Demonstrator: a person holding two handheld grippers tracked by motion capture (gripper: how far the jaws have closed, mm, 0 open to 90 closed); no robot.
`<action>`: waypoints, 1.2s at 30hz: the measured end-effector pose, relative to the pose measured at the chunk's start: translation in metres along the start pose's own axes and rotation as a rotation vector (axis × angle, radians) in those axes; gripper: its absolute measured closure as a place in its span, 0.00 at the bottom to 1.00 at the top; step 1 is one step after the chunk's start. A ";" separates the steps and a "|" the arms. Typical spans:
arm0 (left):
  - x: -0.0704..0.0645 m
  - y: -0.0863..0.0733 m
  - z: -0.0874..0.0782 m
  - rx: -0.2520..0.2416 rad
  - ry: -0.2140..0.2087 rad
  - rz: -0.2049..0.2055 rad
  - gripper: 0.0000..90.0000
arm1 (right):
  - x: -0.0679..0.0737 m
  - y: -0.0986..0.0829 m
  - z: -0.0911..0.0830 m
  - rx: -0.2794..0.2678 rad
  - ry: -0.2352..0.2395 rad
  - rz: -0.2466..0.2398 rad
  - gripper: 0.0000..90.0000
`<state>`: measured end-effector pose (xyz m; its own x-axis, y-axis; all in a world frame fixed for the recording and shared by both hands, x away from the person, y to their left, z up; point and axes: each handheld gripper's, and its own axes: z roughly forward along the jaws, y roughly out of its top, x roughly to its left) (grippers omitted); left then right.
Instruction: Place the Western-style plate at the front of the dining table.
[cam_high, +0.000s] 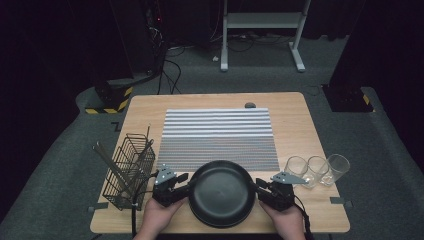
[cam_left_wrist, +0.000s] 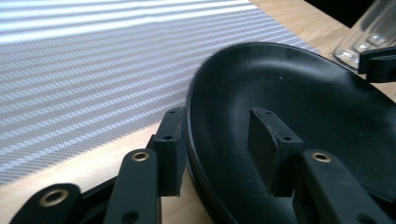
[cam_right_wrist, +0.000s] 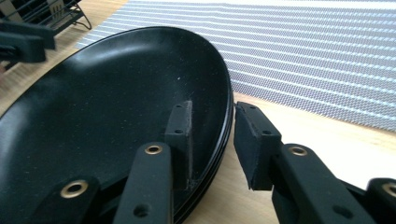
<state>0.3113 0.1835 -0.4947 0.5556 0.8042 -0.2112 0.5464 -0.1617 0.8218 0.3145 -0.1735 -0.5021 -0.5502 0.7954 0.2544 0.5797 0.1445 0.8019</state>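
Two grippers' jaws astride round, glossy black plates (cam_high: 221, 192).

Two black grippers: left gripper (cam_high: 184, 184), right gripper (cam_high: 261, 187). Grey three-cornered plate atop each. Flat rectangular pads (cam_left_wrist: 170, 149) fastened with small screws; brass-ringed holes along the arms. Black cable trailing toward six o'clock. Bare hands, no sleeves visible.

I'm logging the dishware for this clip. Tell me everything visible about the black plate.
The black plate is round, shallow and matte, with a raised rim and faint specks. It appears to top a stack of like plates at the table's near edge, just below the striped mat. The left gripper and right gripper each straddle its rim from opposite sides.
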 end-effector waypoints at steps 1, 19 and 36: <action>0.001 -0.001 0.001 0.003 -0.001 -0.004 0.64 | 0.000 0.000 0.000 0.006 0.001 0.006 0.76; 0.010 -0.016 -0.006 0.071 -0.058 -0.037 0.66 | -0.013 -0.001 0.001 0.047 0.094 0.233 0.78; 0.010 -0.021 -0.004 0.098 -0.112 -0.044 0.65 | -0.022 -0.004 0.000 0.070 0.213 0.411 0.72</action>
<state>0.3032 0.1969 -0.5119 0.5935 0.7436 -0.3079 0.6268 -0.1871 0.7564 0.3245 -0.1918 -0.5114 -0.3729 0.6575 0.6547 0.8108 -0.1122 0.5744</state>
